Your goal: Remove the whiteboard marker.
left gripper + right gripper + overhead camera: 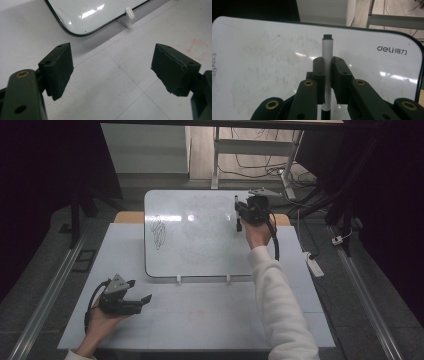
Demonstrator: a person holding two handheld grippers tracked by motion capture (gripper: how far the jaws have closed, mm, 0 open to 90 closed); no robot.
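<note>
Holding the marker (327, 62) clamped between your right gripper (251, 213)'s jaws, you've got it standing upright along the jaw line, its dark end poking out above the pads and the barrel running down between them. It hangs over the far right part of the whiteboard (200, 255), while the scribble (158, 232) sits well off to the left (that's the gap any stroke has to cross). Your right hand is plainly the nearer one; your left gripper (131, 301) rests spread wide and empty on the table (210, 315), near the board's front edge.
</note>
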